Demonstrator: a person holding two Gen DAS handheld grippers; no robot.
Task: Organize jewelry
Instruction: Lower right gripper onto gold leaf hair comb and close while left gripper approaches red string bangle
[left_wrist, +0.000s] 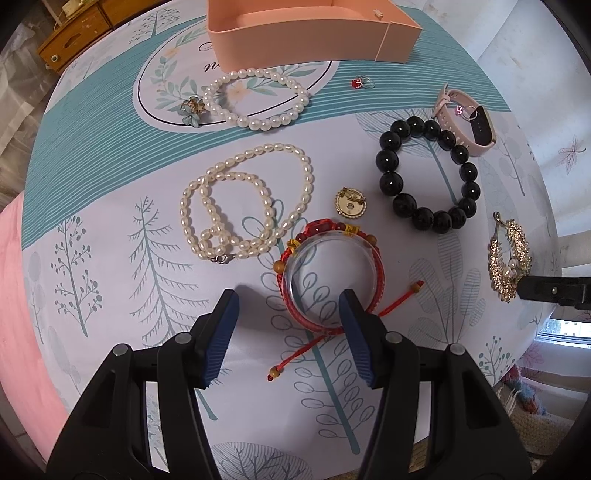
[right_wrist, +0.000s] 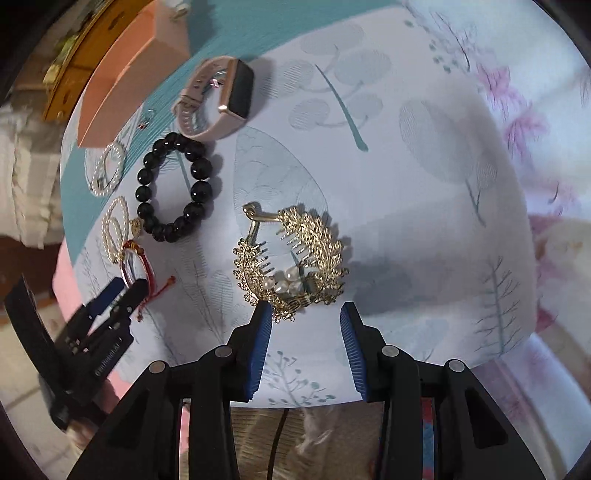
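Note:
In the left wrist view my left gripper (left_wrist: 289, 299) points down, open, over a red braided bracelet (left_wrist: 295, 306) wrapped around a clear bangle. Its near rim lies between the blue pads, and neither pad presses it. In the right wrist view a gold leaf hair clip with pearls (right_wrist: 314, 240) lies just ahead of my right gripper (right_wrist: 306, 308). Those jaws stand apart with only cloth between them, and the left pad (right_wrist: 264, 325) is at the clip's near edge. An open pink box (left_wrist: 314, 33) stands at the far side of the table.
On the tree-print cloth lie a pearl bracelet (left_wrist: 258, 123), a looped pearl necklace (left_wrist: 308, 173), a black bead bracelet (left_wrist: 391, 182), a pink watch band (left_wrist: 480, 129), a round gold brooch (left_wrist: 351, 203), a red-stone ring (left_wrist: 360, 82) and a blue flower brooch (left_wrist: 192, 109). The table edge is near on the right.

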